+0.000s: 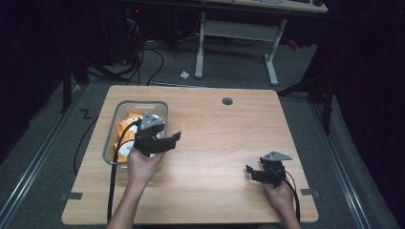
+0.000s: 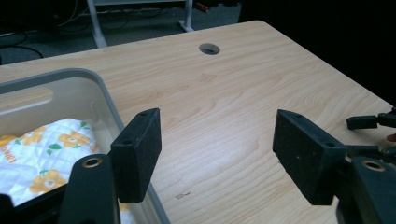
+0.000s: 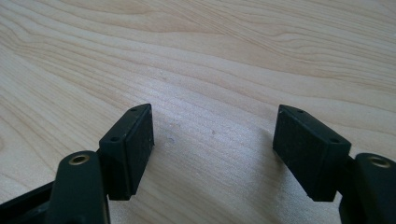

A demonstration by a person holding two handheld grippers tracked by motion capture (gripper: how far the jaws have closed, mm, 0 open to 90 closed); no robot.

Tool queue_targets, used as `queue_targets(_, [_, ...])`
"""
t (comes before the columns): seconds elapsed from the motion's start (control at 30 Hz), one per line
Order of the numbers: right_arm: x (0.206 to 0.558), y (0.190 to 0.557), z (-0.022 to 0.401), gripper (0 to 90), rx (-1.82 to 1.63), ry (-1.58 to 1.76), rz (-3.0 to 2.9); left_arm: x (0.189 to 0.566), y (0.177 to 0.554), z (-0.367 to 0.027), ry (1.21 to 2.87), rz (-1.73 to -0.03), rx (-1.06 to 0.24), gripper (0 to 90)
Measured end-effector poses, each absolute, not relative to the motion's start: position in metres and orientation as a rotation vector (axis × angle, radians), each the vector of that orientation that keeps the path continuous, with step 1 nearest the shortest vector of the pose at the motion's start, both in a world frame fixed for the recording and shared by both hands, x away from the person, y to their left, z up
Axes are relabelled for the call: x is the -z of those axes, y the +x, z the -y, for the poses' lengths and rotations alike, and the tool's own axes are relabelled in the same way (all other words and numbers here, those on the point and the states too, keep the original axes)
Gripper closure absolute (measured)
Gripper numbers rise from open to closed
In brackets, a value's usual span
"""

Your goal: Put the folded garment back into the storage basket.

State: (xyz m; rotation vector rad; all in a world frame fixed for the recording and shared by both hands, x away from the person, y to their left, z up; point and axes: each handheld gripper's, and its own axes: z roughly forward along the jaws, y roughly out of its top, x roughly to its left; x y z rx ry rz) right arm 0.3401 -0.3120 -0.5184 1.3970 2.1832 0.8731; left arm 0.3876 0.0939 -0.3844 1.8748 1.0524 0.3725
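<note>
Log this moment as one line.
left tool: open, empty, beside bin | right tool: open, empty, over bare table | bin: flowered orange-white packet inside

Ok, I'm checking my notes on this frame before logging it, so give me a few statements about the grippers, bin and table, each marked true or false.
1. The left gripper is open. True.
2. The right gripper is shut on a cloth. False: it is open, with bare table between its jaws.
3. The bin holds a cloth printed with orange flowers. True.
4. The bin sits at the table's right edge. False: it is on the left side, by the left gripper.
5. The table has a round hole near its far edge. True.
</note>
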Motion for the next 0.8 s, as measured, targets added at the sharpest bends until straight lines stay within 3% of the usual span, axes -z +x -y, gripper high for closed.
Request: queue_targets(0.8, [0.518, 0.340, 0.312, 29.3, -0.873, 1.396, -2.183, 0.398, 0.378, -0.060, 1.880, -0.982, -0.297, 33.5])
